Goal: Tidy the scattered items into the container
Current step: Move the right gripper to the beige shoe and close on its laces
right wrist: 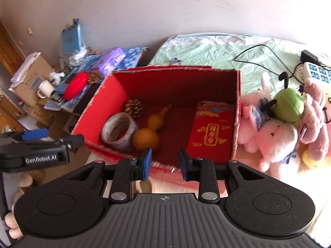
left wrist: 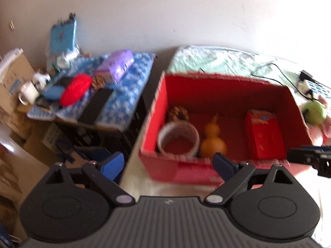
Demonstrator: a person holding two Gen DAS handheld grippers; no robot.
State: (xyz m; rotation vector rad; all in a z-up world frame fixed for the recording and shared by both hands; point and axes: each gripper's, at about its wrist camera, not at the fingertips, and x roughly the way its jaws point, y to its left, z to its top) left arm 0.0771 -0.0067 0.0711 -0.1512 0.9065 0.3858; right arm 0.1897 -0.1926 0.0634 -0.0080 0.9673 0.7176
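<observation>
Both tools hang empty above the red box (right wrist: 238, 111): left tool (left wrist: 168, 163) spread wide, right tool (right wrist: 165, 161) narrowly parted, opening (nothing between). Next: fetch another stray item.

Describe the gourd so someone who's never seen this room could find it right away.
Find the open red box on the bed. On its floor, the gourd lies between a tape roll and a red packet. It alone is smooth, orange-yellow, two-bulbed, with a thin stem.
</observation>
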